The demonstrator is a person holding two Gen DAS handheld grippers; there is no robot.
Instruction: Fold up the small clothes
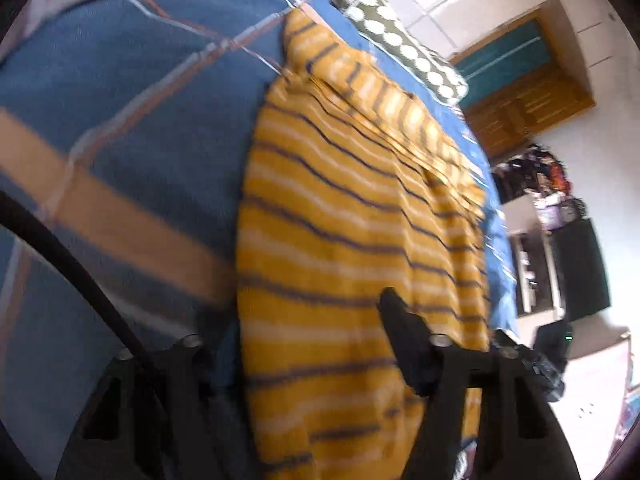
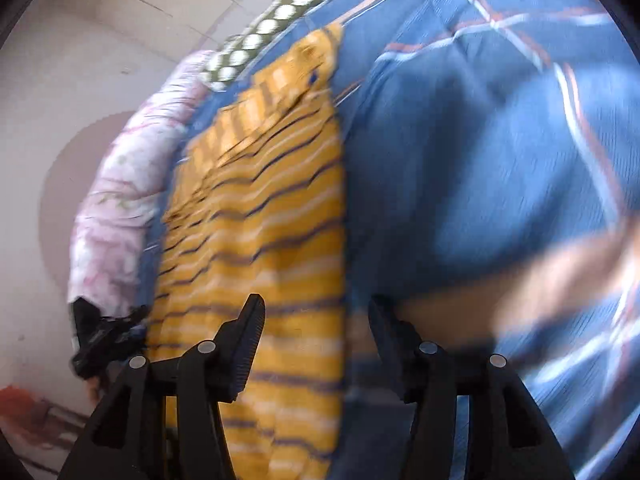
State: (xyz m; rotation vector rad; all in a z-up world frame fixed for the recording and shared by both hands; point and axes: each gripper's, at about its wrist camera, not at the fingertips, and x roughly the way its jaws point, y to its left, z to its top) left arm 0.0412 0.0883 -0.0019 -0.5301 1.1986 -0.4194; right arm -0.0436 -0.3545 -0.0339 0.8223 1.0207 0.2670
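Note:
A small yellow garment [image 1: 344, 216] with dark and white stripes lies flat on a blue plaid bedspread [image 1: 132, 92]. In the left wrist view my left gripper [image 1: 308, 332] is open over the garment's near end; its right finger [image 1: 404, 340] lies on the fabric and the left finger is hidden behind the cloth edge. The right wrist view shows the same garment [image 2: 264, 216] on the bedspread [image 2: 480, 140]. My right gripper [image 2: 316, 320] is open, its jaws straddling the garment's right edge, holding nothing. Both views are blurred.
A green pillow with white dots [image 1: 404, 44] lies at the far end of the bed. A pink floral quilt [image 2: 120, 184] sits along the garment's left in the right wrist view. The other gripper [image 2: 104, 340] shows at lower left. A wooden door [image 1: 520, 96] and cluttered shelves [image 1: 544, 216] stand beyond the bed.

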